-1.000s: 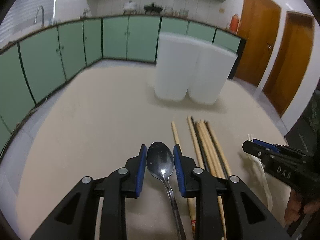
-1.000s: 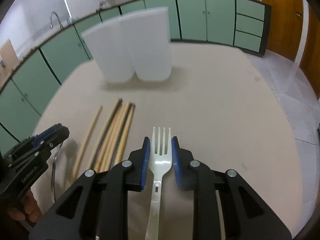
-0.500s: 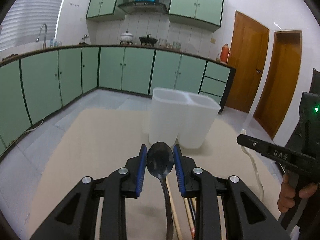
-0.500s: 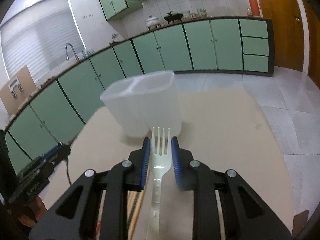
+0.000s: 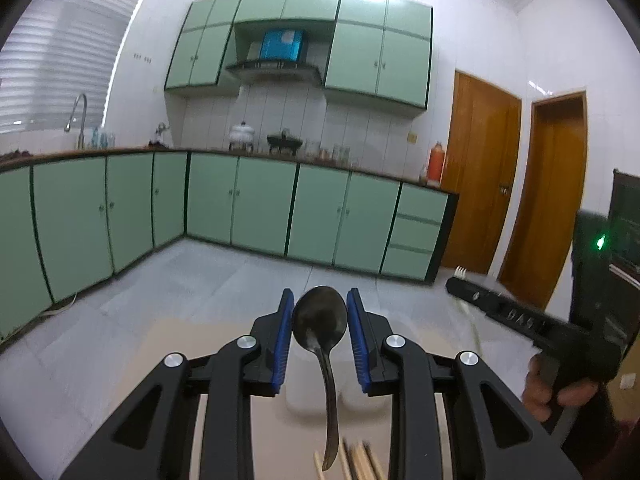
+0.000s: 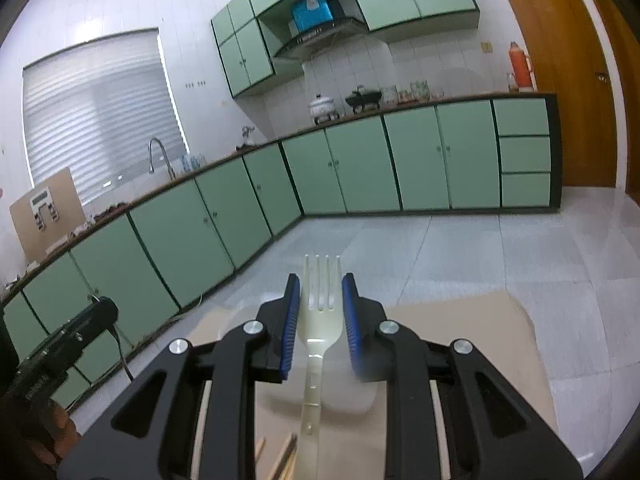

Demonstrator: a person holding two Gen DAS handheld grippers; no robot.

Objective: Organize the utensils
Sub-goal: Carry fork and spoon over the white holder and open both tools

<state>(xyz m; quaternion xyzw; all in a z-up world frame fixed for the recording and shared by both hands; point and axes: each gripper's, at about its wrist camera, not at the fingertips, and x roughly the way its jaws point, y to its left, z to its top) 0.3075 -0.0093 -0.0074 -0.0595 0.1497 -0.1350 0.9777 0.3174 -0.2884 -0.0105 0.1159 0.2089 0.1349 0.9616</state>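
My left gripper (image 5: 319, 316) is shut on a metal spoon (image 5: 320, 320), bowl up between the blue pads, handle hanging down. My right gripper (image 6: 321, 304) is shut on a white plastic fork (image 6: 322, 308), tines up. Both are raised and tilted up above the beige table (image 6: 480, 360). The white two-compartment holder (image 5: 316, 400) lies low behind the spoon; in the right wrist view it (image 6: 344, 396) sits behind the fork. Wooden chopsticks (image 5: 360, 462) lie at the bottom edge. The right gripper also shows at right in the left wrist view (image 5: 460, 276).
Green kitchen cabinets (image 5: 260, 208) and a counter with a sink tap (image 5: 78, 120) run along the far walls. Wooden doors (image 5: 480, 172) stand at the right. The table's far edge (image 6: 460, 300) drops to a tiled floor.
Both grippers have lifted and tilted up from the table with the spoon and the fork held. The holder and chopsticks have dropped low in both views.
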